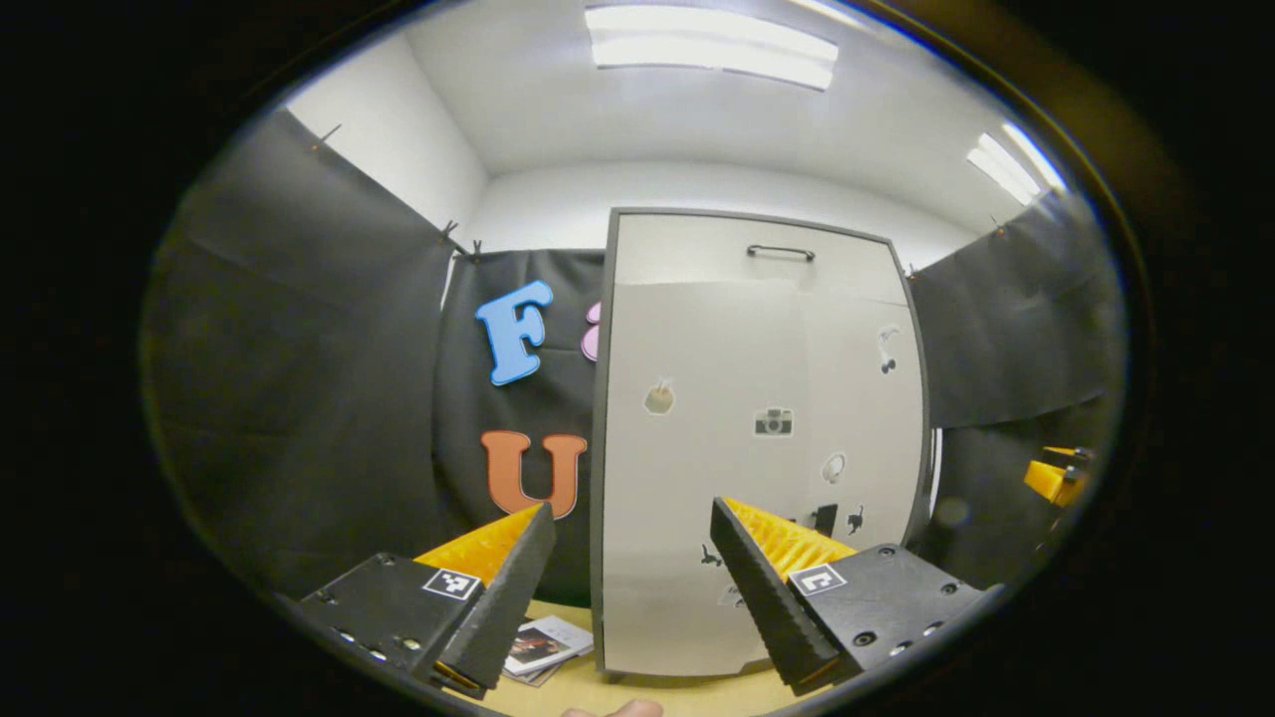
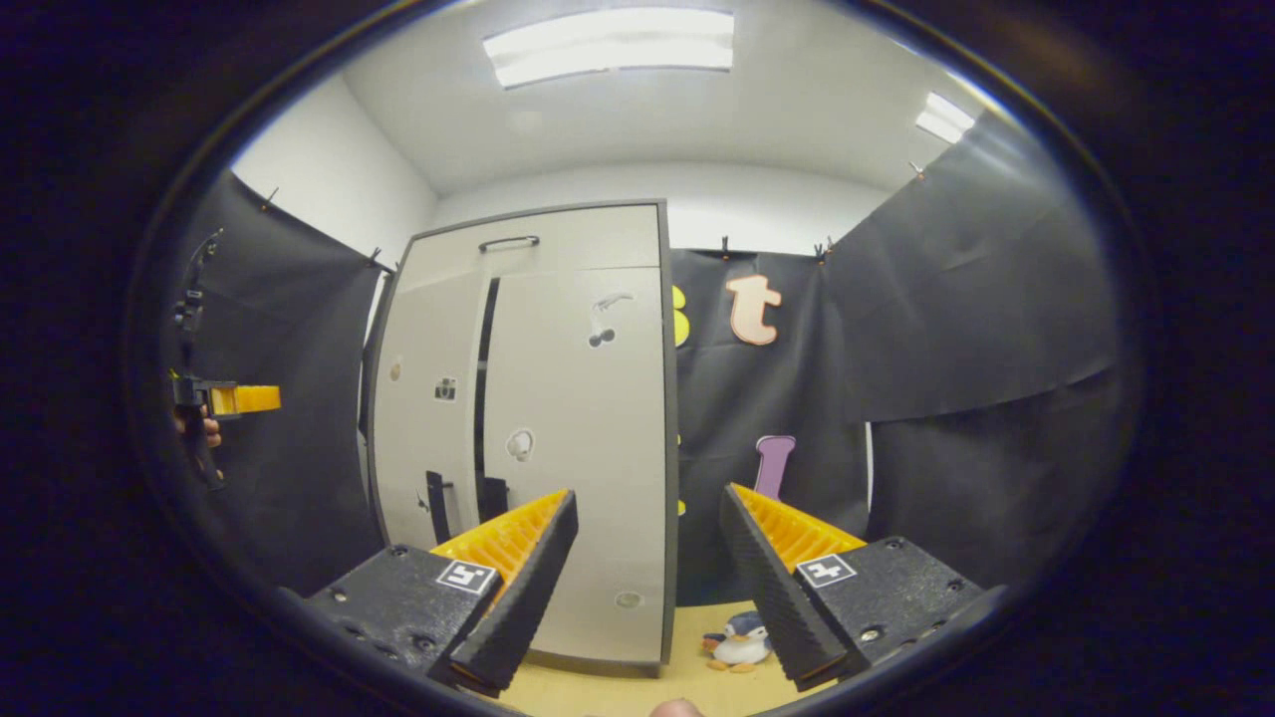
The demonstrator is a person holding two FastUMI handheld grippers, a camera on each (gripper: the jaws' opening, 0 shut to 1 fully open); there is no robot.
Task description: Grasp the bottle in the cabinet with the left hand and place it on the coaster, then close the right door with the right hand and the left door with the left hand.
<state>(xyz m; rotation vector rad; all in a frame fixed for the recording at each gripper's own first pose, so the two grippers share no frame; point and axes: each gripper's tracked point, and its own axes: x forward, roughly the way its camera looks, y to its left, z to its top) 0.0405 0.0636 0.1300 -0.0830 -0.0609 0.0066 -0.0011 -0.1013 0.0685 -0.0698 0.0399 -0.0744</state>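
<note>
The left gripper (image 1: pixel 628 588) hangs in the air in front of the cabinet (image 1: pixel 757 438), its jaws spread wide with nothing between them. Seen in the left gripper view, the cabinet stands upright on the pale wooden table (image 1: pixel 647 692), straight ahead and a little to the right of the gap between the fingers, and the gripper is apart from it, touching nothing. The left door (image 1: pixel 697 468) faces the camera, dotted with small stickers, and a dark handle (image 1: pixel 781 251) sits on the panel above the doors. A few printed cards or booklets (image 1: pixel 543 645) lie flat on the table beside the cabinet's lower left corner, just behind the left finger. At the far right edge of this view the right gripper (image 1: pixel 1056 478) shows, well apart from the cabinet. In the right gripper view, the right gripper (image 2: pixel 647 588) is likewise wide apart and empty, held off from the cabinet (image 2: pixel 538 428), which stands to the left of the gap between its fingers. The right door (image 2: pixel 578 438) looks nearly flush, while a dark vertical slit (image 2: pixel 486 388) runs between it and the left door (image 2: pixel 423 438), so the doors are not fully together. A small penguin toy (image 2: pixel 739 642) sits on the table near the cabinet's right corner. I cannot make out the bottle or the coaster.
</note>
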